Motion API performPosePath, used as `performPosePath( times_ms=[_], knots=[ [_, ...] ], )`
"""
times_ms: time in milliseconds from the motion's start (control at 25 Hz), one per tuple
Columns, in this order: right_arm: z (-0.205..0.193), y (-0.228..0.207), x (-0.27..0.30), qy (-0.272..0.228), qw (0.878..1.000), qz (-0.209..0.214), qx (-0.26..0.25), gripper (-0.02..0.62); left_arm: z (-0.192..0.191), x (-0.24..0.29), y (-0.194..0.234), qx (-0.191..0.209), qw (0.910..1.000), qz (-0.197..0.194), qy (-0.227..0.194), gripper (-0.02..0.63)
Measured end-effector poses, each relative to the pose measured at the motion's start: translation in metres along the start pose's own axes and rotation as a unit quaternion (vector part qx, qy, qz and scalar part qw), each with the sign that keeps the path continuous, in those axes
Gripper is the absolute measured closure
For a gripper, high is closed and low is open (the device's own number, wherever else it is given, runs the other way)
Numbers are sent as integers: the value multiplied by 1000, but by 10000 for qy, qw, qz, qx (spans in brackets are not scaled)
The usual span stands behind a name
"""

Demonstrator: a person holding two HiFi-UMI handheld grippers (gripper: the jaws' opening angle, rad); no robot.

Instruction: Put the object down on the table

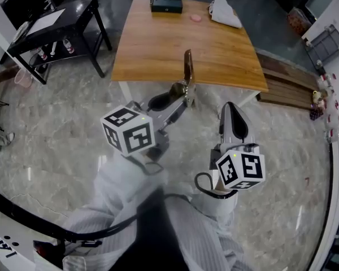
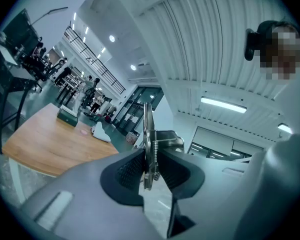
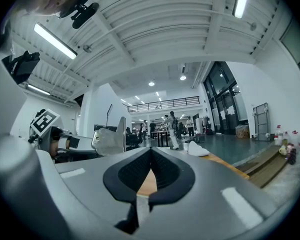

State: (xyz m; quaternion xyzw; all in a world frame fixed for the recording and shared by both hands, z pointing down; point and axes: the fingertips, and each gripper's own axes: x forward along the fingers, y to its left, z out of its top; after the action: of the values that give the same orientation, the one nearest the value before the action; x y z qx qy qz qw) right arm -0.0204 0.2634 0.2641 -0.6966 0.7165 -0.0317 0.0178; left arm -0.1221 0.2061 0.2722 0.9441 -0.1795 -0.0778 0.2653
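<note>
My left gripper (image 1: 182,96) is shut on a thin metal tool (image 1: 187,68) with a spring at its hinge. The tool stands upright, its brownish blade rising over the near edge of the wooden table (image 1: 158,44). In the left gripper view the black pads (image 2: 132,169) press both sides of the metal tool (image 2: 148,134), which runs edge-on up the middle. My right gripper (image 1: 230,110) hangs lower right, off the table and over the floor. In its own view the right gripper (image 3: 150,153) has its jaws together with nothing in them, and the metal tool (image 3: 110,139) shows at the left.
On the table's far end lie a dark box (image 1: 166,5), a small pink disc (image 1: 196,18) and a white cloth (image 1: 225,11). A black desk (image 1: 51,21) stands to the left and wooden boards (image 1: 288,86) lie on the marble floor to the right.
</note>
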Motion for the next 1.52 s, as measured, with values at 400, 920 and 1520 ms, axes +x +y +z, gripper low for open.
performPosePath(
  times_ms=[400,920,1520],
  knots=[
    [-30,-52,70,291,9995,40,144,581,-9,70,63,-290,9992,176,202,520],
    [-23,-150,270,247,9994,13,258,581,41,239,191,-405,9974,83,597,518],
    [-106,-248,434,1531,9816,976,586,581,-18,384,342,-2074,9619,527,1701,518]
  ],
)
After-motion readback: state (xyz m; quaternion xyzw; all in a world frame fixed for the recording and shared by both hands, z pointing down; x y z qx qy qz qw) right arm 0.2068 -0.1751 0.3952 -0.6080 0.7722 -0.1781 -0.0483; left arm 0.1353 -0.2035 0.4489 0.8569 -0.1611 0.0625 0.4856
